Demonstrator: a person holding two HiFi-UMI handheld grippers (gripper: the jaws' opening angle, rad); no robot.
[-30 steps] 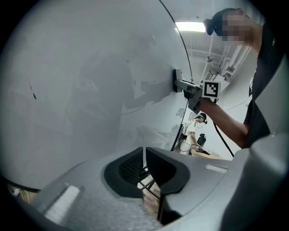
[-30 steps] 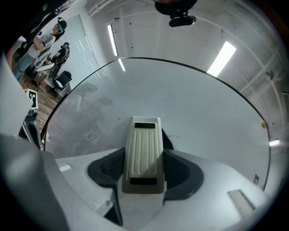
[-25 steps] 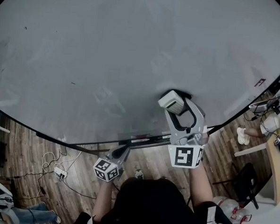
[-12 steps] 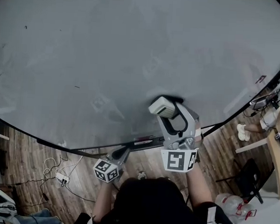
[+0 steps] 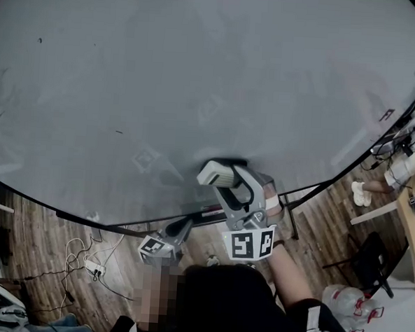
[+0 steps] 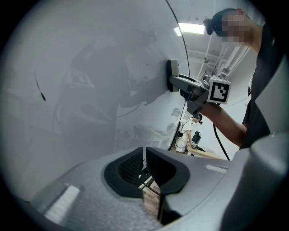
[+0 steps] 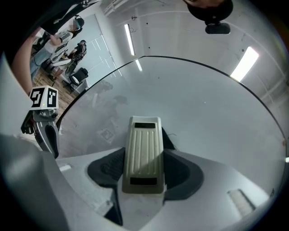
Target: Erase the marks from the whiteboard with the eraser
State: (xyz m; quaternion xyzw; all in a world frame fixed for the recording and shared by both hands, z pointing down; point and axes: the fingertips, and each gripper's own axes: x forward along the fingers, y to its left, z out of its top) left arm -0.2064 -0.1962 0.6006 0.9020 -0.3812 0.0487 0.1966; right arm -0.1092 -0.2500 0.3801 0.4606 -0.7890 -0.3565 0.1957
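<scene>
Right gripper [image 7: 143, 173] clamps a ribbed cream eraser [image 7: 143, 149], its dark felt seemingly flat on the glossy whiteboard [image 5: 199, 70]. Below the board, left gripper [image 6: 144, 166] is clenched, empty.

The whiteboard [image 5: 199, 70] is pale grey, black-edged and clouded with fainter smears, with a few small dark marks [image 5: 118, 131] on its left part. Against it, the eraser [image 7: 143, 144] is cream with a ribbed back, two black insets and dark felt. The right gripper [image 7: 143, 170] and left gripper [image 6: 145, 166] are grey with black pads, their cubes [image 5: 248, 244] patterned in black-and-white squares, and the floor [image 5: 41, 257] below the whiteboard is brown wood-grain plank.
</scene>
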